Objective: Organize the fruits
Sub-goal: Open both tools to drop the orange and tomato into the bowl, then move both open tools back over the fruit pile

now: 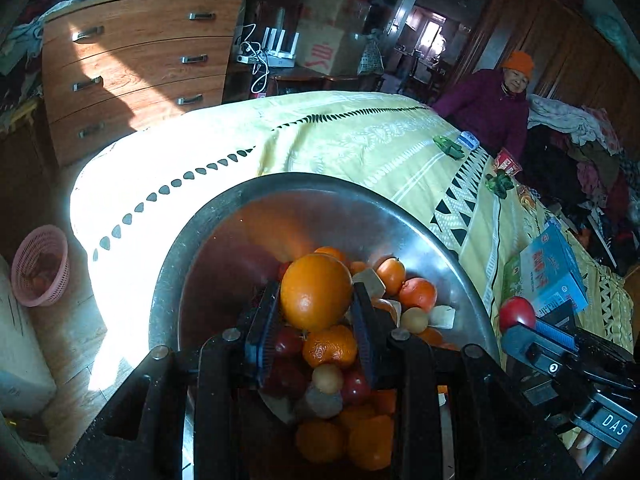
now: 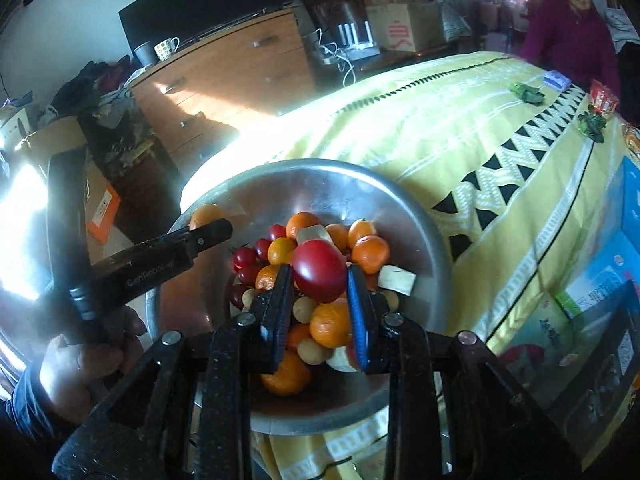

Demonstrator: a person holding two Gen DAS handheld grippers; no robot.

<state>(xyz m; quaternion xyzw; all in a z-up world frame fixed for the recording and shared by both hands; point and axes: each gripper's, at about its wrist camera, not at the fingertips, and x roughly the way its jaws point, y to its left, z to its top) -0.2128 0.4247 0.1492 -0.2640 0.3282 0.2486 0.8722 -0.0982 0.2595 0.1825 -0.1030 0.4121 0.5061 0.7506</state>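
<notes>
A steel bowl (image 1: 188, 248) sits on a yellow bedspread and holds several small oranges, red fruits, pale round fruits and white chunks. My left gripper (image 1: 316, 312) is shut on a large orange (image 1: 316, 290) and holds it above the bowl's fruit pile. My right gripper (image 2: 319, 280) is shut on a red fruit (image 2: 319, 270) above the same bowl (image 2: 416, 216). The right gripper with its red fruit (image 1: 517, 312) also shows at the right edge of the left wrist view. The left gripper's body (image 2: 160, 268) and the hand holding it show at the left of the right wrist view.
The yellow patterned bedspread (image 1: 360, 140) stretches beyond the bowl. A blue box (image 1: 554, 268) lies right of the bowl. Green clips (image 1: 450, 146) and small packets lie at the far edge. A seated person (image 1: 496, 108) is beyond. A wooden dresser (image 1: 132, 68) and pink basket (image 1: 40, 266) are left.
</notes>
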